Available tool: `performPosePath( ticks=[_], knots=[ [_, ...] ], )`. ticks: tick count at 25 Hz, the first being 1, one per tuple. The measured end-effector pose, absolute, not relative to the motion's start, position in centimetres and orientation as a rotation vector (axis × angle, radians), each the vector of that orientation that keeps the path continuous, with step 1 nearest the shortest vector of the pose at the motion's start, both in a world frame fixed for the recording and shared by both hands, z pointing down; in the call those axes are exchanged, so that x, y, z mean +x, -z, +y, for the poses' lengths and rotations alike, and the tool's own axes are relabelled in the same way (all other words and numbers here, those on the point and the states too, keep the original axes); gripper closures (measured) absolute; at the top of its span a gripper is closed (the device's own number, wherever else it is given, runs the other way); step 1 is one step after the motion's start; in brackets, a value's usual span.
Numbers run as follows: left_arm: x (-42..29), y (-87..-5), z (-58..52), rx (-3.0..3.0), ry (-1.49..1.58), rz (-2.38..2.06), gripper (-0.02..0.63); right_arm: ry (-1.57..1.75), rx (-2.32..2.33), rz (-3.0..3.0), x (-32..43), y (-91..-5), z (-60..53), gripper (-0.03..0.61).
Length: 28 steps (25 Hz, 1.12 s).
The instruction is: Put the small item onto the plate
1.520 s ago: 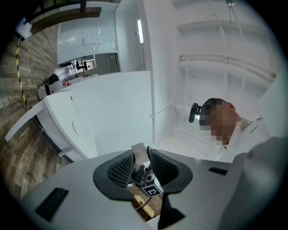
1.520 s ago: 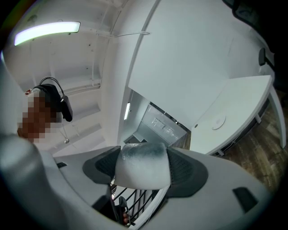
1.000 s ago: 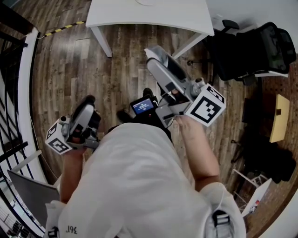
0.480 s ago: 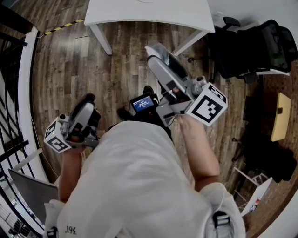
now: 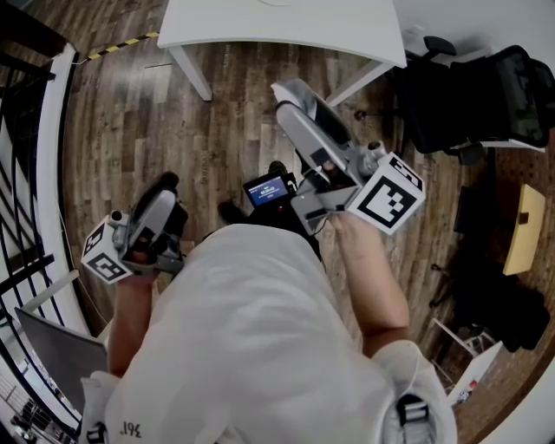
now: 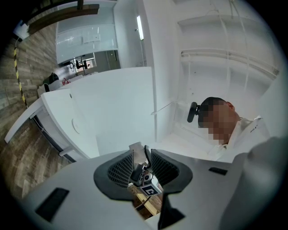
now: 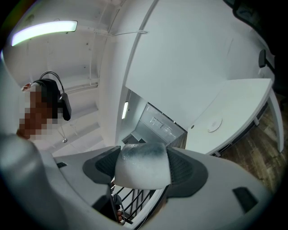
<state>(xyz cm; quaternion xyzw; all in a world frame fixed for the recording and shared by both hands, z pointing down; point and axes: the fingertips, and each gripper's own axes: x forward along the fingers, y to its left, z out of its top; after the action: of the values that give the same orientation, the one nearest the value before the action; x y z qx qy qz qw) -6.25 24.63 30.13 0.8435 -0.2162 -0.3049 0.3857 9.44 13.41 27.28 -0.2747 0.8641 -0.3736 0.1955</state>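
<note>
Hardly anything has moved: the right tool (image 7: 143,158) stays clamped on the small pale block (image 7: 142,174). The left tool (image 6: 142,162) is slightly apart, empty. Both are well short of the tabletop (image 5: 277,26), so placing hasn't begun.

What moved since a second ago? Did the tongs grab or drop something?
Nothing visibly changed. Both tongs are where they were: the right tongs, shut on the small whitish item, are raised in front of the person; the left tongs, a little apart and empty, hang low at the person's side. The white table is still ahead.
</note>
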Motion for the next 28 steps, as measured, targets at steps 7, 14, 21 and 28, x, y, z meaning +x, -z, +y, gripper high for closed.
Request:
performPosePath(
  ticks=[7,14,21,28],
  knots=[
    [-3.6,-30.3,21.7,2.147,0.768,-0.556,0.505,1.065,-0.763,2.432,11.8,-27.9,10.3,0.265],
    [-0.7,-30.5,18.0,2.136,0.763,-0.569,0.506,1.084,-0.745,2.444,14.1,-28.2,6.4,0.265],
    [1.6,-30.3,14.6,2.141,0.771,-0.58,0.505,1.1,-0.729,2.456,15.9,-28.4,2.8,0.265],
    [5.4,-30.7,10.0,2.128,0.775,-0.603,0.505,1.132,-0.704,2.469,19.0,-29.5,-1.8,0.265]
  ],
)
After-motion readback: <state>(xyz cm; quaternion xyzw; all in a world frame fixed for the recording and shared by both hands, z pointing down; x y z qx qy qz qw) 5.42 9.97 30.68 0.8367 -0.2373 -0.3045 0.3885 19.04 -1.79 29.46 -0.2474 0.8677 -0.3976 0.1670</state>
